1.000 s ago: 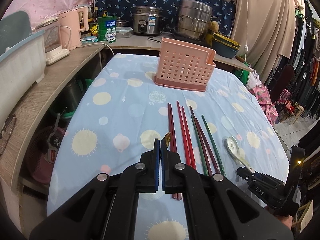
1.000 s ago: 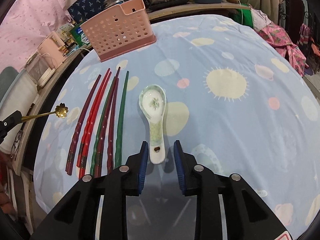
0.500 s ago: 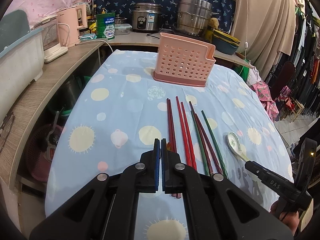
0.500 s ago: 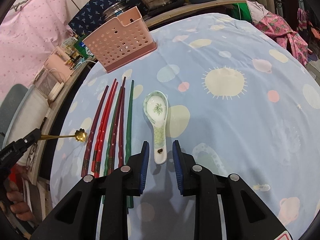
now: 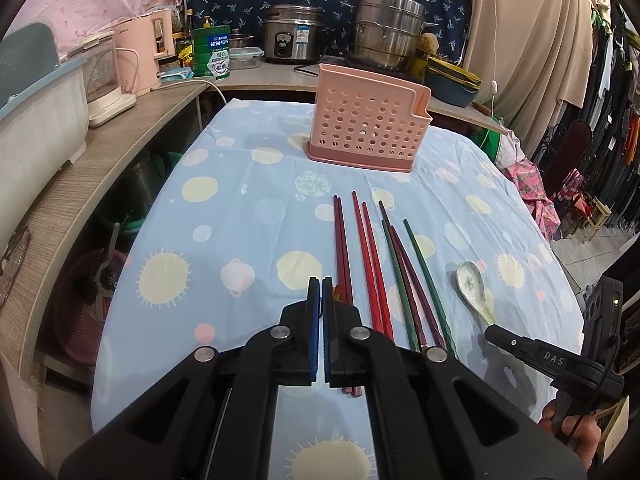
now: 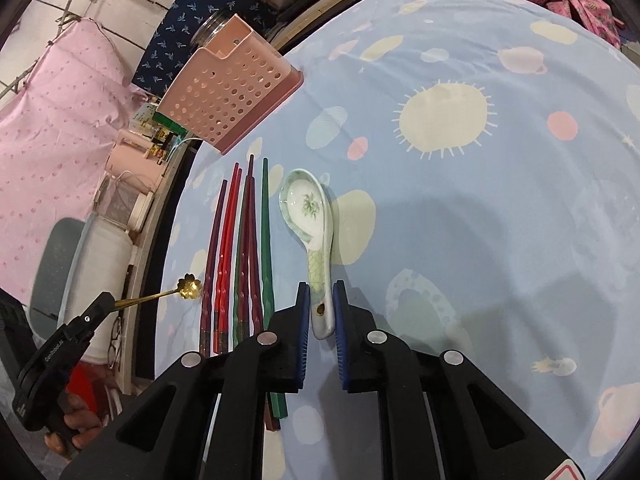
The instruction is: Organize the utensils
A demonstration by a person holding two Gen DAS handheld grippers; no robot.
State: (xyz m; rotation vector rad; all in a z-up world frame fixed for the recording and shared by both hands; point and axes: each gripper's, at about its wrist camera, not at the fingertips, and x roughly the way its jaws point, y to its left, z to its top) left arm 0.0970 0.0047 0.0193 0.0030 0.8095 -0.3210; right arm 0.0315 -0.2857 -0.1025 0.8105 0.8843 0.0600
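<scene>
My left gripper (image 5: 321, 286) is shut on a small gold flower-headed spoon (image 6: 189, 287), held above the table's near left side; the right wrist view shows that gripper (image 6: 105, 303) gripping the handle. My right gripper (image 6: 322, 294) is open, its jaws on either side of the handle of a white ceramic spoon (image 6: 310, 216) lying on the cloth; that spoon also shows in the left wrist view (image 5: 474, 286). Several red, maroon and green chopsticks (image 5: 376, 264) lie side by side left of the spoon. A pink perforated utensil holder (image 5: 370, 128) stands at the table's far end.
The table carries a blue cloth with sun prints (image 5: 240, 216). A wooden counter (image 5: 80, 184) runs along the left with a pink kettle (image 5: 138, 60), a green tin (image 5: 216, 58), a rice cooker (image 5: 294, 40) and a steel pot (image 5: 384, 36). Clothes hang at the right.
My right gripper has moved forward and down, so its jaws now straddle the ceramic spoon's handle. My left gripper has kept the gold spoon and drifted slightly.
</scene>
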